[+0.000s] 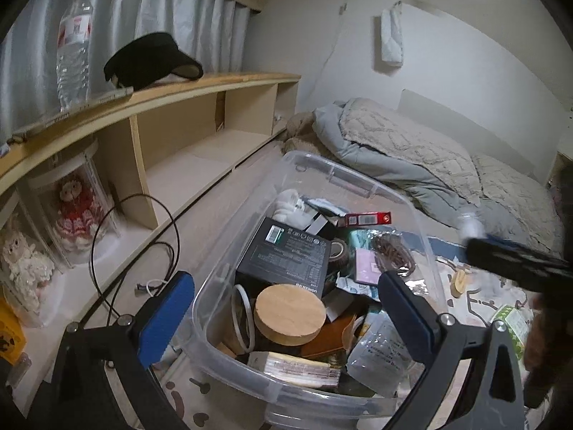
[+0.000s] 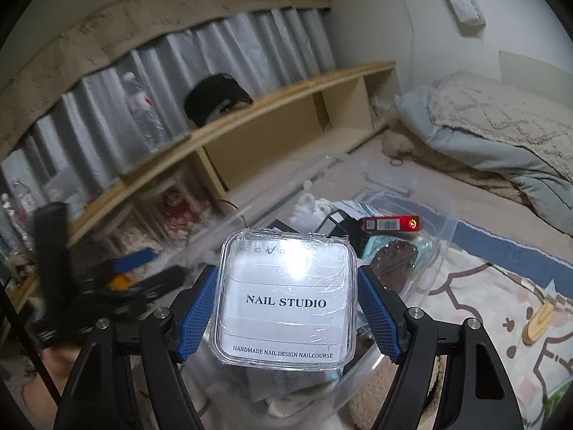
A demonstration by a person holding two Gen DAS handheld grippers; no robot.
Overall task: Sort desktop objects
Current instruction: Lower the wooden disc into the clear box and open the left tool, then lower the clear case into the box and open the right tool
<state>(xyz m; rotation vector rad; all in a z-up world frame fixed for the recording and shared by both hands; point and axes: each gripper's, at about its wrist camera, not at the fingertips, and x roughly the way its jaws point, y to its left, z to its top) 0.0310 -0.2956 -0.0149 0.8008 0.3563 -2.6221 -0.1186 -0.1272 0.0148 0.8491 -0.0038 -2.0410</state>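
Observation:
A clear plastic storage bin (image 1: pixel 419 215) sits on the floor, filled with a black box (image 1: pixel 283 254), a round wooden lid (image 1: pixel 290 313), a red packet (image 1: pixel 369 218) and several other small items. My left gripper (image 1: pixel 286 308) is open, its blue pads straddling the bin's near end above the wooden lid. My right gripper (image 2: pixel 286 308) is shut on a clear square nail box (image 2: pixel 286 301) labelled NAIL STUDIO and holds it above the bin (image 2: pixel 444 229). The right gripper appears blurred at the right edge of the left wrist view (image 1: pixel 515 261).
A low wooden shelf (image 1: pixel 186 86) runs along the left, with a water bottle (image 1: pixel 73 43) and black visor (image 1: pixel 150 59) on top and dolls (image 1: pixel 75 211) inside. A black cable (image 1: pixel 139 236) lies left of the bin. Bedding (image 1: pixel 412 150) lies behind; a patterned mat (image 2: pixel 501 308) is at the right.

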